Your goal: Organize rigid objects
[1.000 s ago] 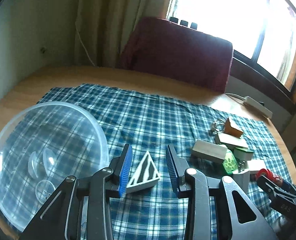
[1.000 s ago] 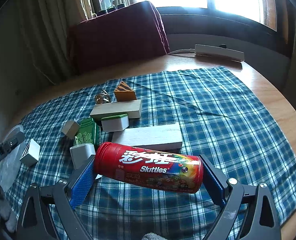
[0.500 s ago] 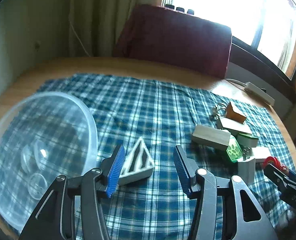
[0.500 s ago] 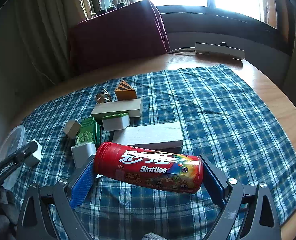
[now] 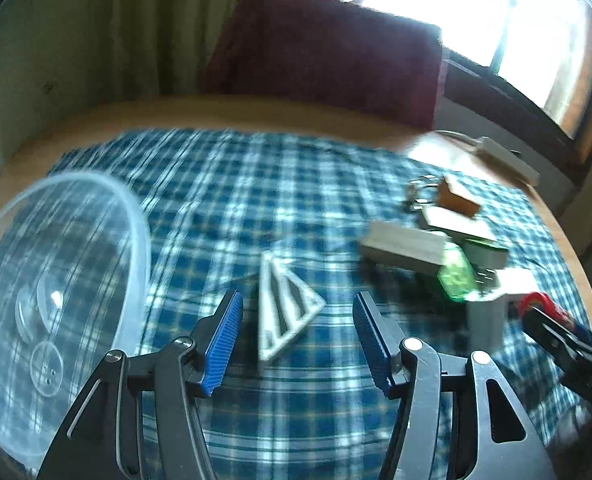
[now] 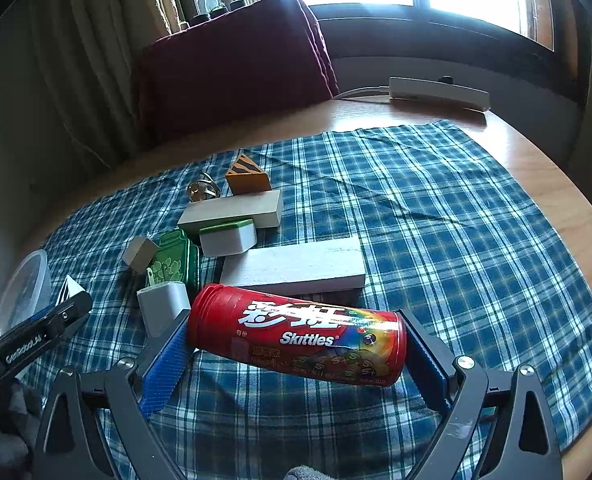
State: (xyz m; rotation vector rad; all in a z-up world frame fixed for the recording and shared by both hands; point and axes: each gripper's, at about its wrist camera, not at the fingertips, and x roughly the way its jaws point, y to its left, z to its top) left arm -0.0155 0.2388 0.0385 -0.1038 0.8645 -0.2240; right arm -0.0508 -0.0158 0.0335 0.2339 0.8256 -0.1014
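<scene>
Skittles can (image 6: pixel 298 338) clamped in right gripper (image 6: pixel 296 364); left gripper (image 5: pixel 296 340) spread (clear bowl (image 5: pixel 135 232) beside).

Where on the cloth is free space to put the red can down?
The cloth is bare right of the white block, out to the table's edge. Another free strip lies between the clear bowl and the striped triangle. Left of the red can, the blocks stand crowded.
</scene>
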